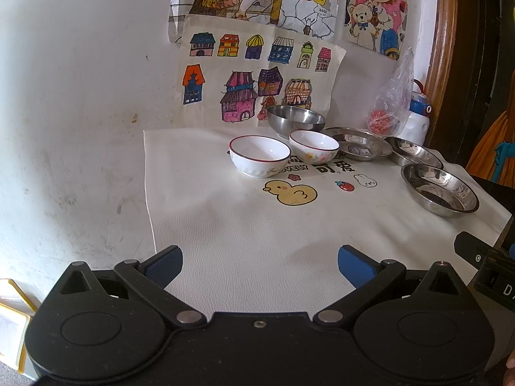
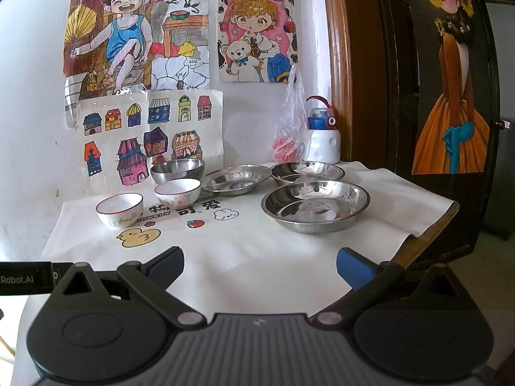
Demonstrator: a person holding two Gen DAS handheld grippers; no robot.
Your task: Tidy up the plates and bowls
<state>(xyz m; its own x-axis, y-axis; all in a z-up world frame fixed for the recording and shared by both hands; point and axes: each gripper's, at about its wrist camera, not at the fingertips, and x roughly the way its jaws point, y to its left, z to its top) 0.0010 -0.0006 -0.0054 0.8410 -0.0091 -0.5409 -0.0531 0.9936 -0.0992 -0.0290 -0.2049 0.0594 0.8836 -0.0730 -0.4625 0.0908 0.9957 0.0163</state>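
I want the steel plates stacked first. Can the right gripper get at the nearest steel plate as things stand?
Probably yes: the right gripper is open, and only bare tablecloth lies between it and the nearest steel plate.

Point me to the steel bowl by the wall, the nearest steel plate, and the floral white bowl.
steel bowl (image 2: pixel 177 169): right wrist view, outer wall.
nearest steel plate (image 2: pixel 360 199): right wrist view, right rim.
floral white bowl (image 2: pixel 178 199): right wrist view, front wall.

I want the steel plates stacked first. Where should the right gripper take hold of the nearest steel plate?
Probably by the near rim of the steel plate, coming in low from the front. It sits upright, its rim flares outward, and that edge faces the open right gripper with bare cloth between, so one of the jaws could slip under the lip.
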